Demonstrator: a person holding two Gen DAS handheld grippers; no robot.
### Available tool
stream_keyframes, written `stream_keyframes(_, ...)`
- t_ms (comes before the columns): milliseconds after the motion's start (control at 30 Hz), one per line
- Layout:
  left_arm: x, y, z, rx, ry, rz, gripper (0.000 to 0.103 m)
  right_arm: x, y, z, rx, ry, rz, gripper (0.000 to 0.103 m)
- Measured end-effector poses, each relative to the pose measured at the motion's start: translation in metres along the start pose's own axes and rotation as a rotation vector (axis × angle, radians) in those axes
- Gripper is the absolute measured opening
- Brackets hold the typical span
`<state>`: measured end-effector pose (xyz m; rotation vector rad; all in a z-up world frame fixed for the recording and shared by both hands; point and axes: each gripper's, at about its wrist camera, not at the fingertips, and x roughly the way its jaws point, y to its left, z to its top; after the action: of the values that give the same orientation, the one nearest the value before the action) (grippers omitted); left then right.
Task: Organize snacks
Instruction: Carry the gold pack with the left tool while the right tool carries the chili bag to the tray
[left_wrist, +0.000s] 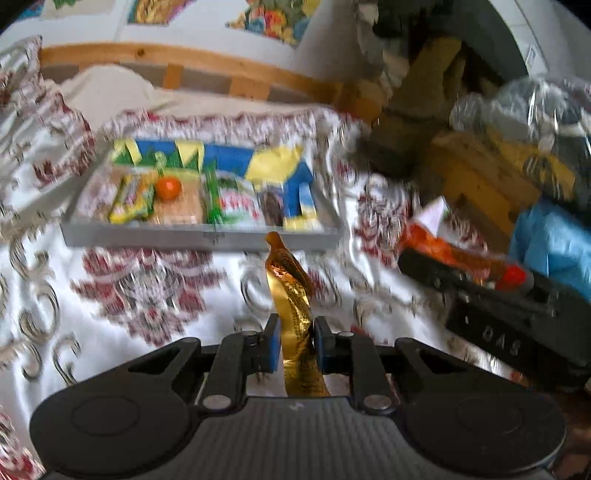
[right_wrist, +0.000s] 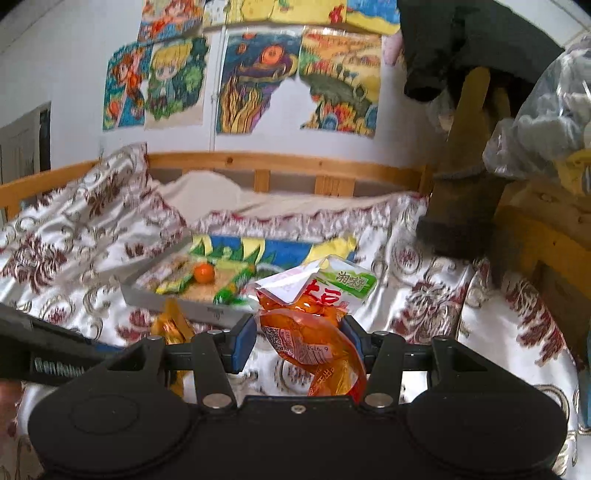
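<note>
Your left gripper (left_wrist: 295, 345): clamped on a gold sachet (left_wrist: 293, 295), long axis pointing far toward the tray (left_wrist: 199, 236), seemingly nearer it. Your right gripper (right_wrist: 301, 341): grasping an orange snack pack (right_wrist: 314, 325).

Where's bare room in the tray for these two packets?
The tray is crowded from the yellow-green packet across to the dark bar. Only its patterned left end looks bare. Open bedspread lies in front.
</note>
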<state>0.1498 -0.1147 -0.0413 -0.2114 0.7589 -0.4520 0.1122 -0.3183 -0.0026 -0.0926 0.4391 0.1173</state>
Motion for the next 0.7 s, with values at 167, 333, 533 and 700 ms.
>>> stream_keyframes(167, -0.007, 0.005, 0.022, -0.019, -0.072, 0.009, 0.02, -0.001, 0.005, 0.003, 0.0, -0.069, -0.02, 0.052)
stream_keyframes(333, -0.003, 0.007, 0.055, -0.044, -0.135, -0.002, 0.02, 0.006, 0.011, 0.005, -0.026, -0.145, -0.052, 0.052)
stream_keyframes(533, 0.006, 0.01, 0.094, -0.042, -0.22, -0.017, 0.02, 0.027, 0.01, 0.02, -0.025, -0.236, -0.11, 0.052)
stream_keyframes(700, 0.024, 0.029, 0.112, -0.069, -0.258, -0.002, 0.02, 0.05, 0.01, 0.033, -0.045, -0.308, -0.172, 0.052)
